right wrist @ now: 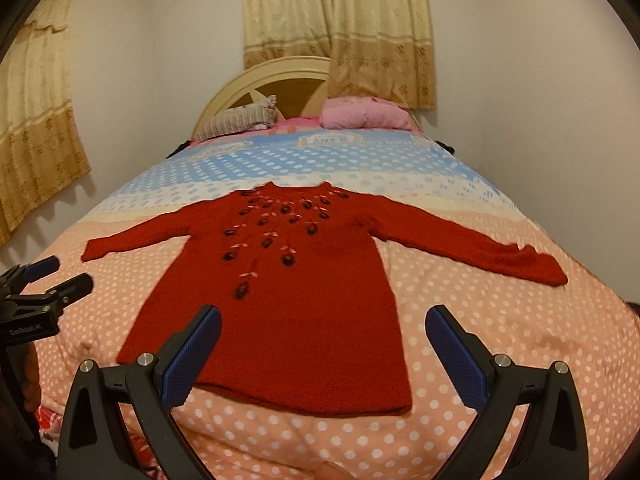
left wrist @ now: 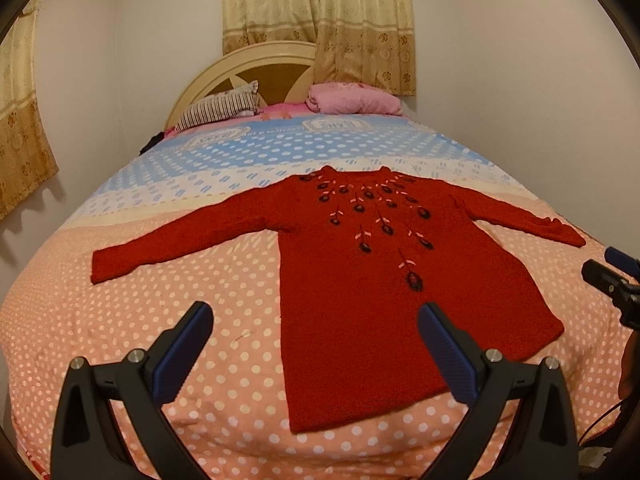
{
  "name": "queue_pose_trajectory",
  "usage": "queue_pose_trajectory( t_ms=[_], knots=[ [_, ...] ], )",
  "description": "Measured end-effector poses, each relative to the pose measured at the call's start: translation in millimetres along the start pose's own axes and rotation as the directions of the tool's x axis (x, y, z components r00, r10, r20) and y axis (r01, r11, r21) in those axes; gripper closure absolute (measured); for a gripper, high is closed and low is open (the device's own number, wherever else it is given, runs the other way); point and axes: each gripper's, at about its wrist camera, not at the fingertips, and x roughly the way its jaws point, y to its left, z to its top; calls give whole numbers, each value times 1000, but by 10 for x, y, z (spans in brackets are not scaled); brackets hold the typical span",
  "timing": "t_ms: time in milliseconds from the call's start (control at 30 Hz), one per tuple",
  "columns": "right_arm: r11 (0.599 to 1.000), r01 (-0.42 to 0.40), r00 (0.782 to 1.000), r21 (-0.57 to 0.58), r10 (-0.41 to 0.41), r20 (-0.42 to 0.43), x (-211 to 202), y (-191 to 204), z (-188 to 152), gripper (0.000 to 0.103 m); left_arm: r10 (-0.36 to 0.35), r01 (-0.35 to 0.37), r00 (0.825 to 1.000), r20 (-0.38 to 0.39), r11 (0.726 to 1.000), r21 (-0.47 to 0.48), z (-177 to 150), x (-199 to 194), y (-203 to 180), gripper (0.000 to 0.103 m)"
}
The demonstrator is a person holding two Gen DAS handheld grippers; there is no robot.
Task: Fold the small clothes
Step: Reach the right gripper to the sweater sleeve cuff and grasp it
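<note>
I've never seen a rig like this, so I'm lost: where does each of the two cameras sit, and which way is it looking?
Left wrist: on the left gripper, looking along the bed toward the headboard; its open fingers frame the sweater's hem, and the right gripper shows at the right edge.
Right wrist: on the right gripper, facing the same way; its open fingers show, with the left gripper at the left edge.
Shared: the sweater spread flat, bed, pillows, curtains.

Blurred white lettering on left hand-held gripper (right wrist: 44, 276).
</note>
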Motion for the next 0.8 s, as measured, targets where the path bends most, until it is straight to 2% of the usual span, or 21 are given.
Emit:
queue_pose_trajectory(
  t_ms=[167,300,367,467,567,800],
  knots=[
    [995,44,999,85,-41,-30,321,-478,12,1,-8,9,1000,-26,1000,13,106,303,-52,0],
    [975,42,996,216,-25,-83,607,-982,15,1,-33,34,999,-43,999,20,215,560,-78,0],
    [956,53,995,289,-24,-101,725,-1263,20,10,-31,32,998,-51,999,20,270,702,-72,0],
    [914,77,990,398,-24,-138,875,-1721,25,23,-9,10,998,-61,1000,20,328,902,-48,0],
    [869,136,986,475,-70,-154,950,-2175,43,31,27,-26,997,-73,1000,15,392,1136,8,0],
    [740,283,959,610,-198,-204,1073,-3155,76,37,87,-83,991,-102,996,40,446,1526,67,0]
  ],
)
